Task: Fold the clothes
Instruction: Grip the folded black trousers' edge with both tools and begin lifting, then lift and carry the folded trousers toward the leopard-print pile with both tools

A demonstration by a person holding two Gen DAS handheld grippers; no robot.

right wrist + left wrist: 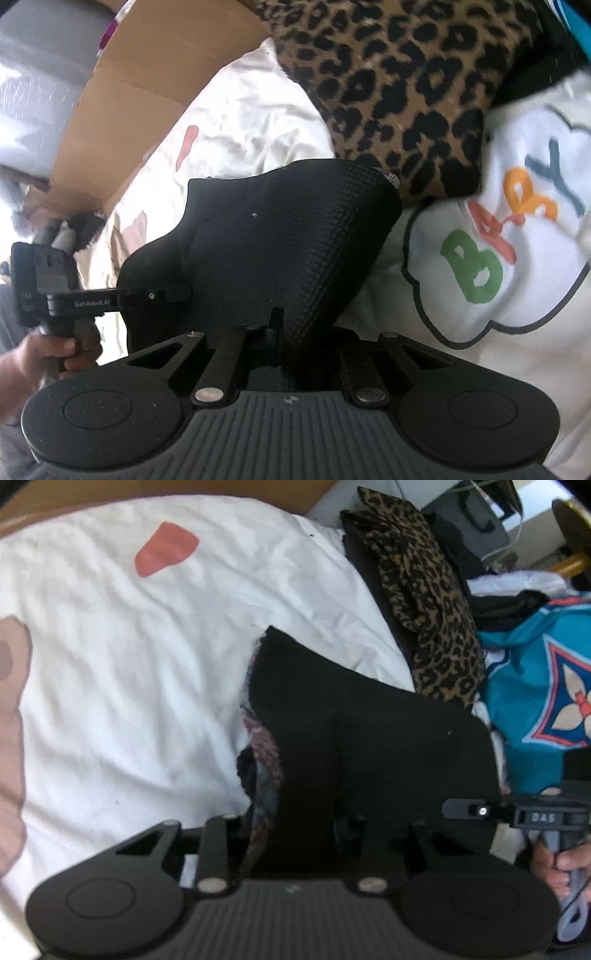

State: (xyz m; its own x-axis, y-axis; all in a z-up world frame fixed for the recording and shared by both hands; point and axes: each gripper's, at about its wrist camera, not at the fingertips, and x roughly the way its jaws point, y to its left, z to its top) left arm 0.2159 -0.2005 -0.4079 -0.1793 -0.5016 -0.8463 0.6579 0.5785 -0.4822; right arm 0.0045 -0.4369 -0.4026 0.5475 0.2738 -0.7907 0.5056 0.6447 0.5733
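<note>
Over the white sheet [122, 672], both grippers are closed; the left gripper [295, 716] pinches patterned cloth [264, 753] near leopard fabric [432, 620].

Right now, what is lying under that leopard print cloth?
The leopard print garment lies partly over a white fabric printed with "BABY" and beside a white sheet. Black fabric shows along its edge. Whatever lies under its middle is covered.

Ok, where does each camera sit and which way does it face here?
Left wrist: on the left tongs, looking down along them at the white sheet; the right hand shows at the right edge.
Right wrist: on the right tongs, looking down at the leopard-print garment; the left hand shows at the left edge.
Shared: the white sheet and the leopard-print garment.
</note>
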